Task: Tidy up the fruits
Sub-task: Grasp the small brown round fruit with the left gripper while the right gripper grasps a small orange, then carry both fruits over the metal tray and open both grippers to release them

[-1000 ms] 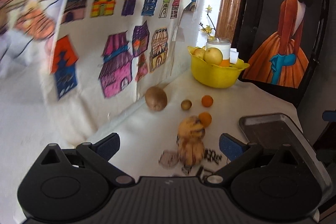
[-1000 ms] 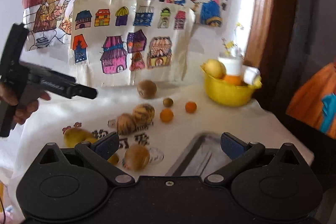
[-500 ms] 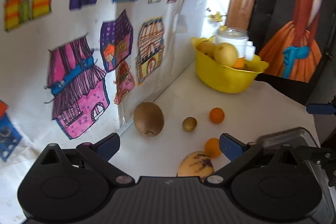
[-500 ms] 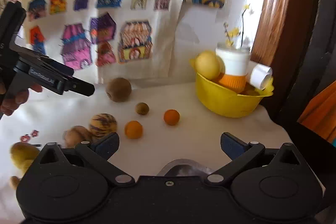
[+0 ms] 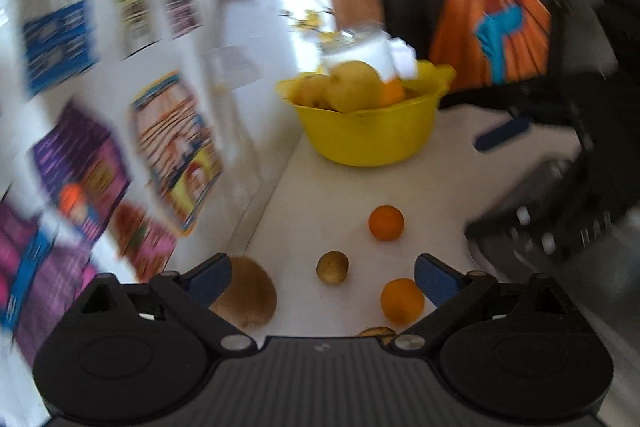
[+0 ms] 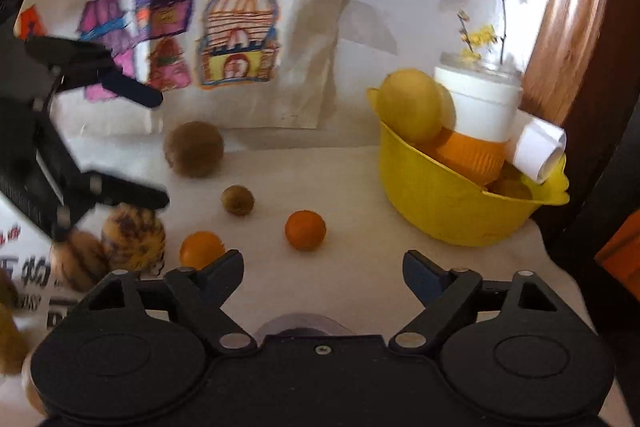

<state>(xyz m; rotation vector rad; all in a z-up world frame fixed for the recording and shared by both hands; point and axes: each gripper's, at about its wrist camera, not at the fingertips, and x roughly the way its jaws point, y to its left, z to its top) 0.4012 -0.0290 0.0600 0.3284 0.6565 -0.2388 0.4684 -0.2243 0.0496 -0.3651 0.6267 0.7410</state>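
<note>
A yellow bowl [image 5: 370, 131] [image 6: 448, 203] with yellow fruit and an orange stands at the back of the white table. Loose on the table lie two small oranges [image 5: 386, 222] [image 5: 402, 301], a small brown fruit [image 5: 332, 267] and a large kiwi [image 5: 250, 303]. My left gripper [image 5: 322, 277] is open and empty just above the small brown fruit. My right gripper [image 6: 323, 273] is open and empty, close in front of an orange [image 6: 305, 229]. The second orange [image 6: 200, 249], the small fruit [image 6: 237, 200] and the kiwi [image 6: 194, 149] show in the right wrist view.
Two striped brown-yellow fruits [image 6: 132, 237] lie at the left. A metal tray [image 5: 568, 211] lies on the right. A white and orange jar [image 6: 476, 123] with twigs and a paper roll [image 6: 540, 151] sit in the bowl. Drawings hang on the wall [image 6: 240, 39] behind.
Both grippers have moved forward toward the loose fruits and the bowl. The left one swung right, away from the wall; both stay open.
</note>
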